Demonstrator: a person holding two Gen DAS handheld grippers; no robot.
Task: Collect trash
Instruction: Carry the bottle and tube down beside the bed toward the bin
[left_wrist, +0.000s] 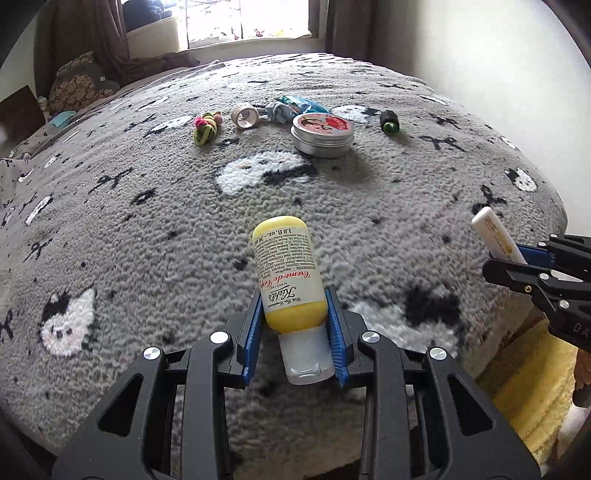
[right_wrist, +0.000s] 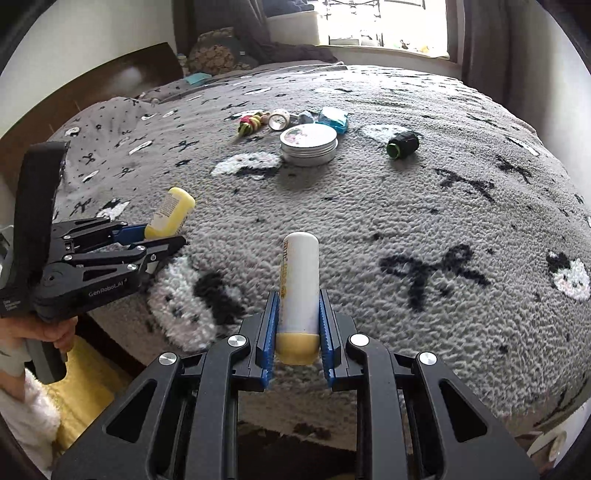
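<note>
A bed fills both views, covered by a grey fleece blanket (left_wrist: 369, 206) with a nubby pile. The blanket carries a woven pattern of white cat faces (left_wrist: 68, 325) and small black bows (right_wrist: 432, 273). At the far side of the bed a bright window (left_wrist: 251, 18) lets in daylight, with dark brown curtains (left_wrist: 85, 33) hanging beside it. A patterned brown cushion (left_wrist: 74, 85) leans in the far left corner, and a small teal cloth (left_wrist: 61, 119) lies just beside it. A dark wooden headboard (right_wrist: 110, 85) runs along the bed's left side. A plain pale wall (left_wrist: 498, 55) stands to the right.
</note>
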